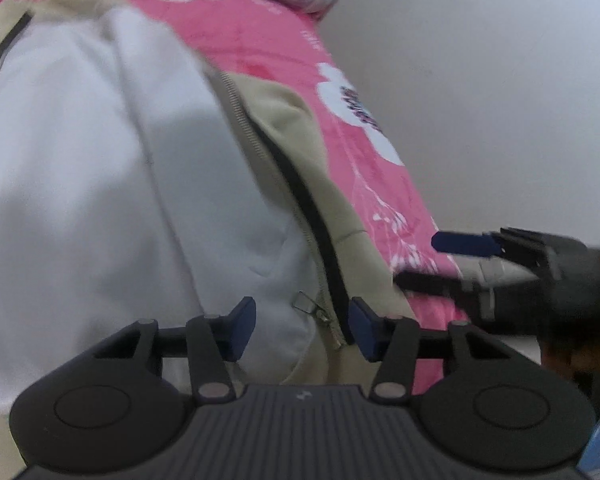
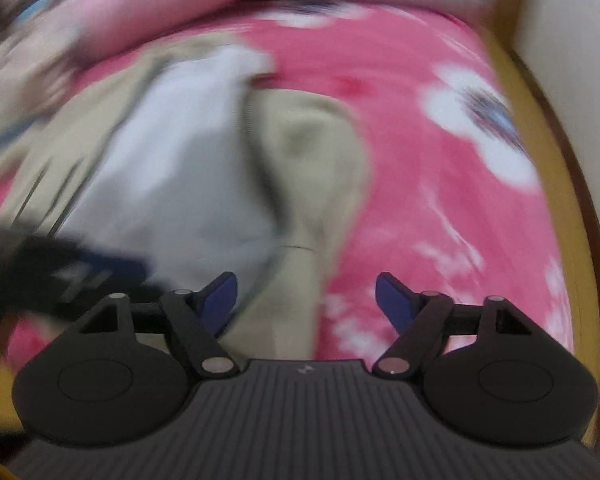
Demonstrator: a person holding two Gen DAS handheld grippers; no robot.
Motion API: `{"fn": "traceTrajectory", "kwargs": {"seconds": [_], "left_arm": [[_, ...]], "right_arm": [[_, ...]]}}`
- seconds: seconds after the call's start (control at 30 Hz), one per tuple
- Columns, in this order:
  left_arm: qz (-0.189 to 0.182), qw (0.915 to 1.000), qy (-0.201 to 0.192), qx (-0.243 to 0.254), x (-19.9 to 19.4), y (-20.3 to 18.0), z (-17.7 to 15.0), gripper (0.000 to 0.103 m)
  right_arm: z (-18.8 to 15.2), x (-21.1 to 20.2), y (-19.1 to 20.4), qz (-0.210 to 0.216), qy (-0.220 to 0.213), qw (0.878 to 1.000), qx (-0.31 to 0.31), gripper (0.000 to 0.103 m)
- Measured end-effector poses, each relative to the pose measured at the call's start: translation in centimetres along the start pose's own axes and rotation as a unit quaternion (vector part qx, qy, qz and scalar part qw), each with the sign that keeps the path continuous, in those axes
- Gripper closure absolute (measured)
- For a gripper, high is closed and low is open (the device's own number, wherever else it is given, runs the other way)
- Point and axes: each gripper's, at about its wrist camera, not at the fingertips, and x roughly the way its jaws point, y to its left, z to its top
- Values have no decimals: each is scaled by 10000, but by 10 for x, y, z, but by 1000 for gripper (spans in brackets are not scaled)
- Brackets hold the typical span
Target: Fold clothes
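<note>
Pink floral bedsheet [image 2: 440, 208] beside white wall. Beige zip jacket w/ white lining [image 1: 100, 180] lies spread open on it. Left gripper [image 1: 302, 326] part-open astride zipper; right gripper [image 2: 306, 300] wide, empty. I judge fabric soft, light; grip hem edge.

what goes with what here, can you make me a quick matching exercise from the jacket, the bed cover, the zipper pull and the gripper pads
Things:
1. jacket lining
2. bed cover
3. zipper pull
4. fingertips of the left gripper

Descriptions:
A. pink with white patches
B. dark blue
C. small, metal, near the jacket's lower edge
D. white

Pairs: 1-D, 2-A, 3-C, 4-B
</note>
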Motion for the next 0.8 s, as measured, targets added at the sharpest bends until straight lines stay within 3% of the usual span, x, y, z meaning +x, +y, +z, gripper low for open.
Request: {"fn": "traceTrajectory", "kwargs": {"seconds": [0.1,0.17,0.23,0.3,0.37,0.43,0.47,0.57,0.67,0.8], "left_arm": [[96,9999,19,-91,-1,8,1,54],[113,9999,40,-71,-2,11,1,54],[84,9999,39,-46,-3,12,3,54],[20,10000,35,-77,-2,12,6,54],[-50,9999,49,-136,0,12,10,53],[-64,9997,102,-229,3,12,14,51],[-69,9995,127,-293,5,13,15,51],[-123,9987,174,-456,6,15,15,50],[-191,9982,235,-512,6,16,11,49],[-336,9972,354,-561,9,15,7,49]], "right_arm": [[-8,5,30,150,118,9916,-1281,41],[-15,11,48,140,219,9782,-2061,43],[-24,21,59,-128,357,9620,-2705,47],[-27,23,63,-269,414,9567,-2868,52],[-30,25,66,-411,471,9509,-3030,63],[-33,27,70,-552,528,9447,-3190,83],[-34,28,71,-622,555,9418,-3256,85],[-32,20,67,-618,510,9447,-3181,85],[-37,11,71,-325,334,9355,-3503,81],[-54,29,77,-680,609,9054,-4146,76]]}}
